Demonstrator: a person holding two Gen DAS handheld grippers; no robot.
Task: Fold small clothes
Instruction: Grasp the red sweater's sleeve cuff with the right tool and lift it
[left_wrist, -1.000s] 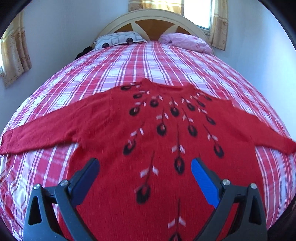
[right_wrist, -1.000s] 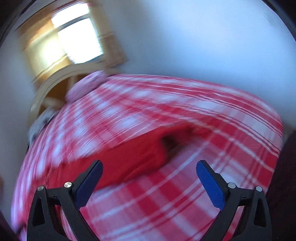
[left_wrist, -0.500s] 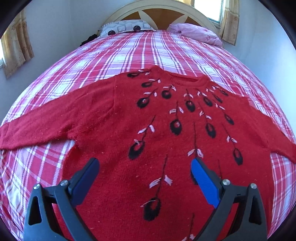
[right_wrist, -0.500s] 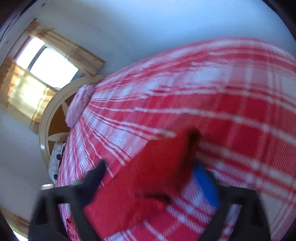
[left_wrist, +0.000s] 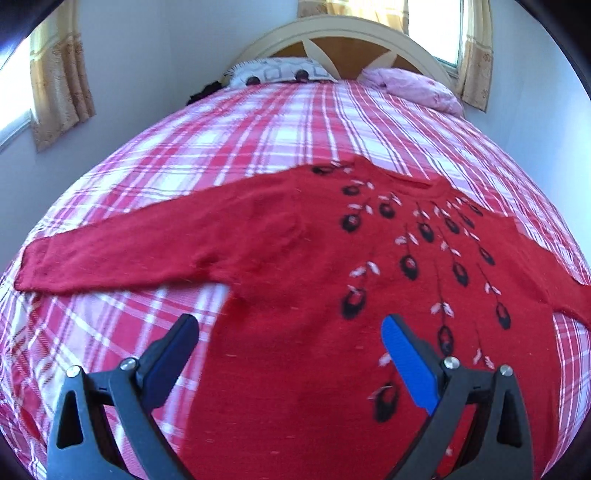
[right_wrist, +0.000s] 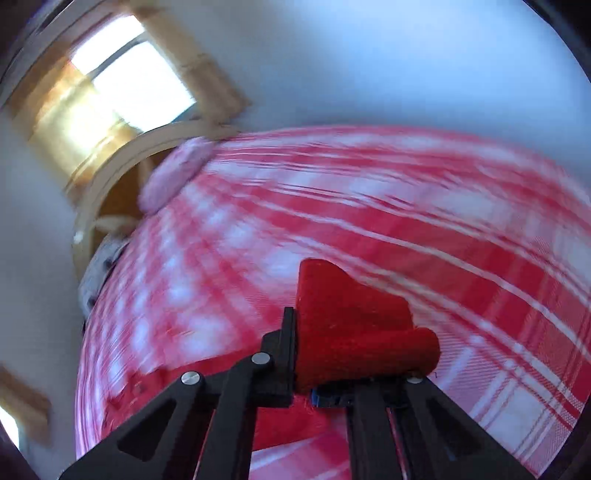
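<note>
The red sweater (left_wrist: 295, 295) is lying flat, front up, on the plaid bedspread (left_wrist: 258, 129), its left sleeve (left_wrist: 129, 247) stretching straight out. The left gripper (left_wrist: 290, 354) is hovering above the lower body of the sweater with jaws spread wide, gripping nothing. The right gripper (right_wrist: 303, 373) has just been closing and is now pinching the sweater's cuff (right_wrist: 354, 325), the red knit bunching up above its jaws. Ahead, a patterned pillow (left_wrist: 280, 74) and a pink pillow (left_wrist: 413, 88) are sitting against the headboard (left_wrist: 347, 40), well apart from the sweater. Curtains (left_wrist: 61, 85) are hanging beside the windows.
</note>
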